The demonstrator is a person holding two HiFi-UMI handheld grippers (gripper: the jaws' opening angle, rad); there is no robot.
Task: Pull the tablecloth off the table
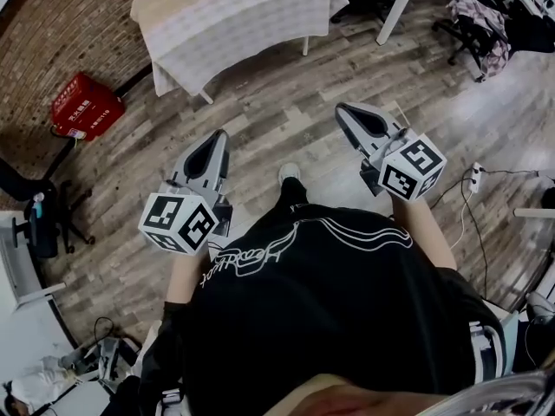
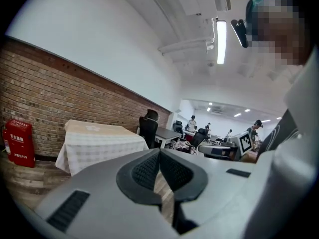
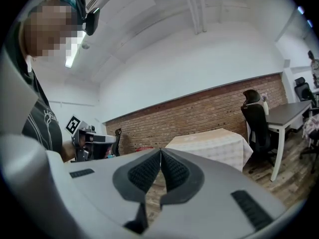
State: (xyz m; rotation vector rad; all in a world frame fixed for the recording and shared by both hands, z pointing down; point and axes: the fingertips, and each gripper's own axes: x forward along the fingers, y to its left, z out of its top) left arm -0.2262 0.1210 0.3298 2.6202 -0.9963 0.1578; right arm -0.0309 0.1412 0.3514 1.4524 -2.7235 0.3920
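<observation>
A pale checked tablecloth (image 1: 234,16) covers a small table by the brick wall, well ahead of both grippers. It hangs down over the table's sides; it also shows in the left gripper view as the tablecloth (image 2: 97,143) and in the right gripper view as the tablecloth (image 3: 214,144). My left gripper (image 1: 218,137) is shut and holds nothing. My right gripper (image 1: 342,109) is shut too, with nothing between its jaws. Both are held over the wooden floor, pointing toward the table, some way short of it.
A red box (image 1: 85,105) stands on the floor by the brick wall, left of the table. A black office chair (image 1: 39,206) is at the far left. A white desk leg (image 1: 395,7) and a chair with clothes (image 1: 477,20) stand at the right. Cables (image 1: 473,185) lie on the floor.
</observation>
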